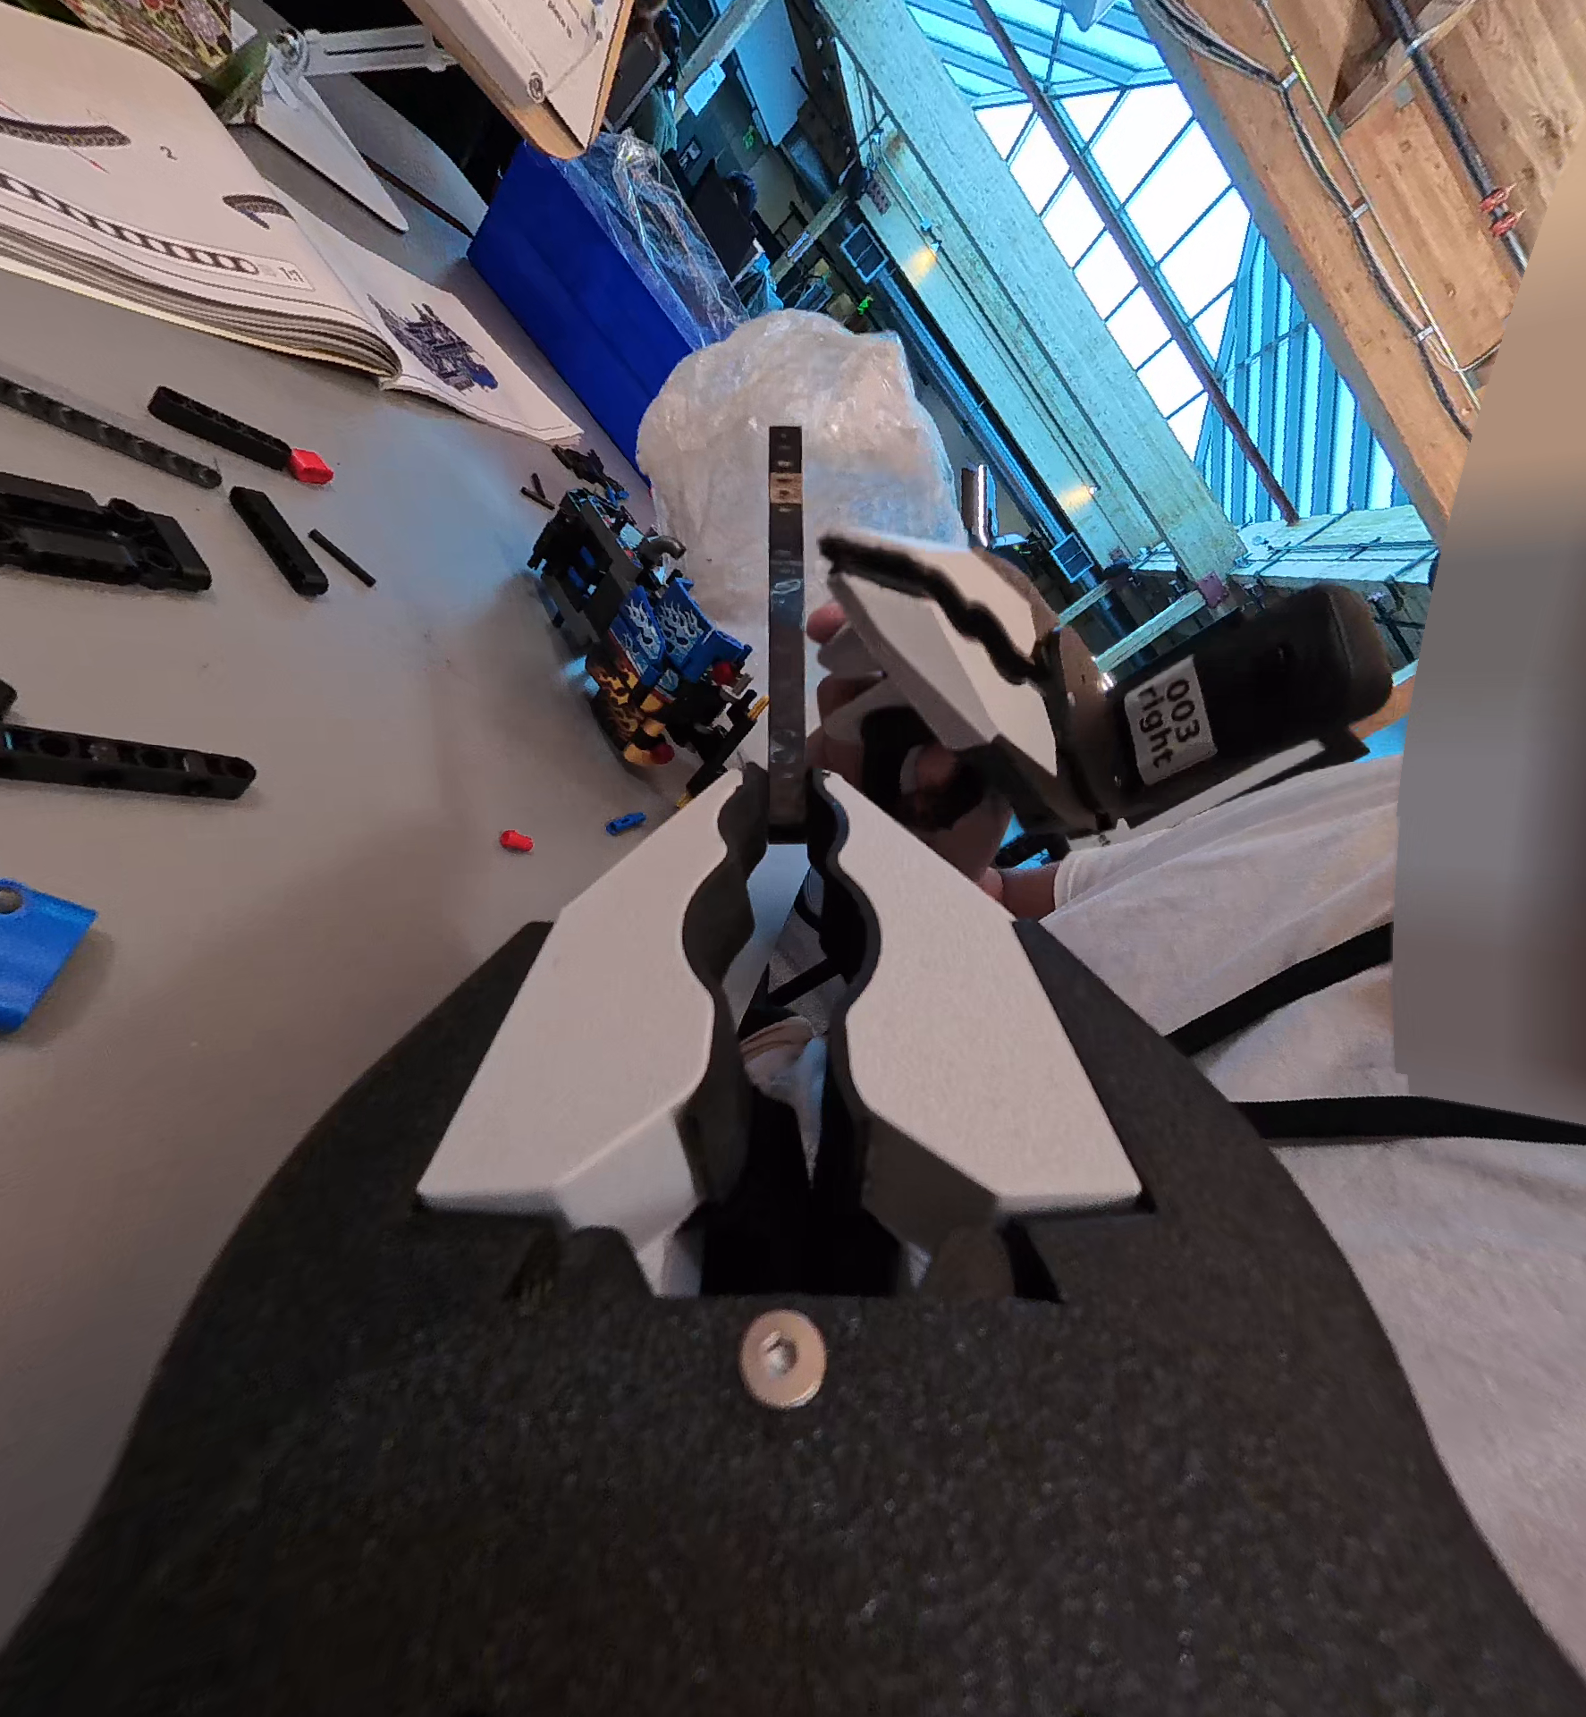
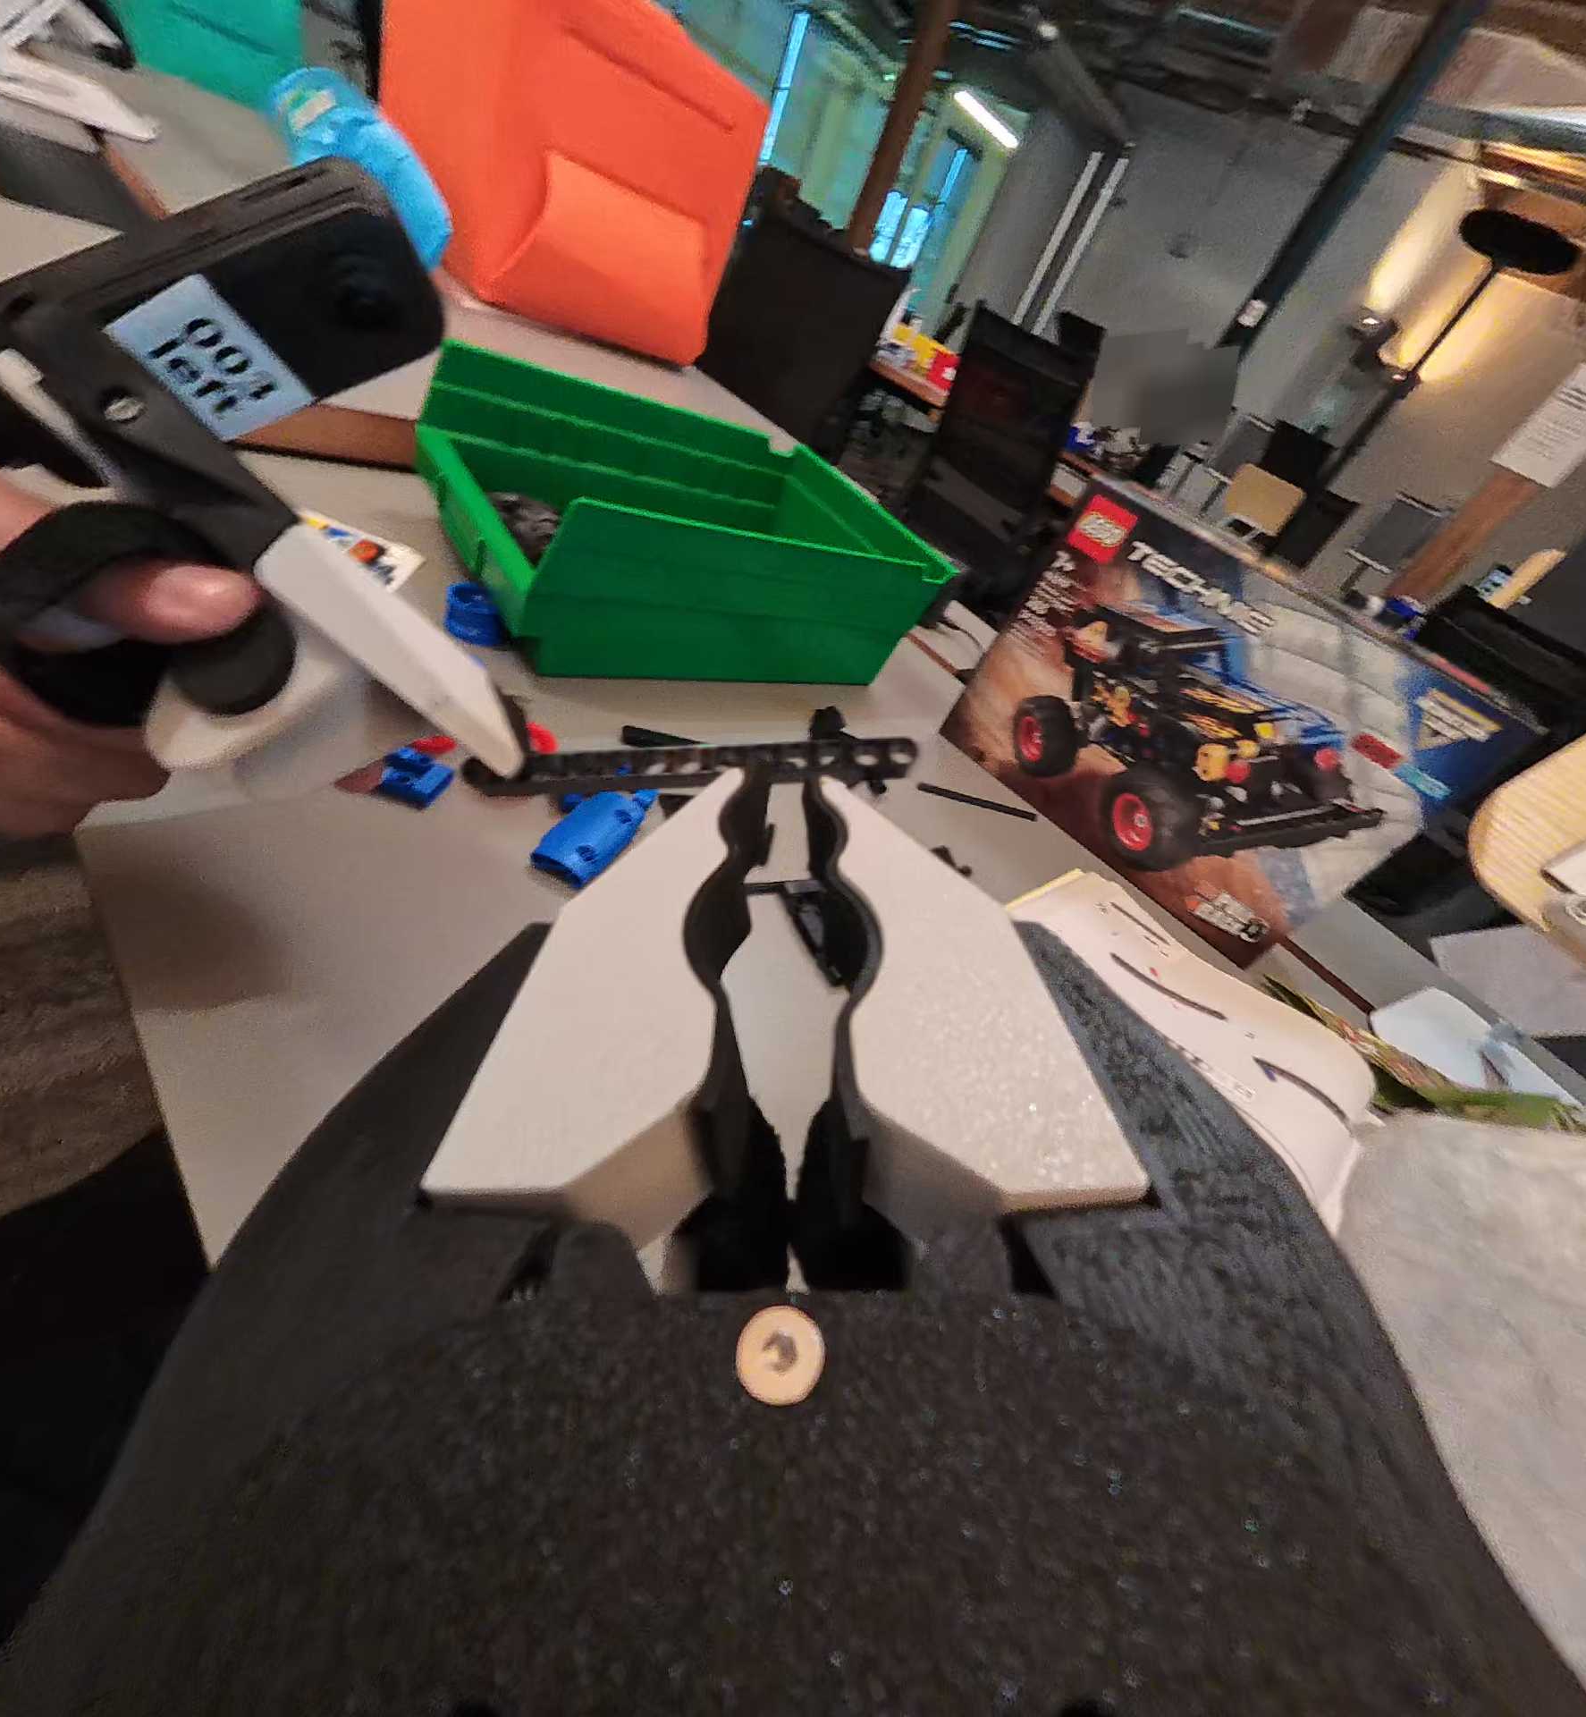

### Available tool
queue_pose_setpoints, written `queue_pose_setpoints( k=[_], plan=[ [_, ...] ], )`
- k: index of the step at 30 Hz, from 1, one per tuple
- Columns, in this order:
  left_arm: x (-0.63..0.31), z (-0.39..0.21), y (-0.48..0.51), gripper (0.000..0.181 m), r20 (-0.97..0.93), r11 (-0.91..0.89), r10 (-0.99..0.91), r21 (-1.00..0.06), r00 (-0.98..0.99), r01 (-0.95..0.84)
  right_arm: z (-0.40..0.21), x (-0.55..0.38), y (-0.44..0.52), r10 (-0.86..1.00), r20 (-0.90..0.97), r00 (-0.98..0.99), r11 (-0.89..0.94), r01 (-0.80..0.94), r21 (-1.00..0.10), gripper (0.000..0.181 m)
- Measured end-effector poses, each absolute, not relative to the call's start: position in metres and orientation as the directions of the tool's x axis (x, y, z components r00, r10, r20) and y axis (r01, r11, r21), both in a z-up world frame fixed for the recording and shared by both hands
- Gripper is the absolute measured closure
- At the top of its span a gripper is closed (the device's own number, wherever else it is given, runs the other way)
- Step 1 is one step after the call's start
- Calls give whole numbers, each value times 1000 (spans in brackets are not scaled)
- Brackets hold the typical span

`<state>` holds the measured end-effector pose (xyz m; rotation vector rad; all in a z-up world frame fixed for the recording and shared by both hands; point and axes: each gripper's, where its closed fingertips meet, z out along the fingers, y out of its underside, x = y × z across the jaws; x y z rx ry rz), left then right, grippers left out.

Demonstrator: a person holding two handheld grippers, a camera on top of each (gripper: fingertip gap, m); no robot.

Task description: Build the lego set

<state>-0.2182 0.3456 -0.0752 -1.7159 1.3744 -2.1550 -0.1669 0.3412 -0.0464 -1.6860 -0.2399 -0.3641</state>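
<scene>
Workshop hall behind us, skylights overhead; grey table (image 1: 455, 595) carries the whole build. Largest first: set box (image 2: 1235, 706) stands at the far right, green bin (image 2: 678, 576) far centre, instruction booklet (image 1: 120, 232) lies open at far left, presumably so we can read the step while working. Half-built truck (image 1: 650, 641) sits mid-table in front of a crumpled plastic bag (image 1: 799, 418), near enough to receive the next part. Loose black beams (image 1: 83, 762) and blue and red pins lie spread on the near left, sorted flat for picking. We hold the long black beam (image 1: 785, 632) in the air above the table edge: left gripper (image 1: 785, 799) is clamped on one end, so the beam sticks straight out along its fingers. In the right wrist view the same beam (image 2: 706, 762) runs crosswise, and the right gripper (image 2: 785, 790) sits at its middle, jaws a narrow gap apart; whether they pinch the beam or anything small we cannot tell. Right unit is tilted in towards the beam from the side, hand wrapped round the trigger. Our read: left steadies, right works the beam's holes.
</scene>
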Motion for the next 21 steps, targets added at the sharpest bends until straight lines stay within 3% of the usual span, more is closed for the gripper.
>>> queue_pose_setpoints(
  k=[4, 21],
  plan=[
    [-220, -75, 344, 176, 744, -585, -543, -668, -391, -459, -35, -162, 338, -107, 353, 930, -134, 338, -932, 162],
    [-224, -69, 338, 176, 723, -557, -544, -690, -425, -462, -35, -167, 338, -72, 333, 940, -118, 323, -939, 158]
  ],
)
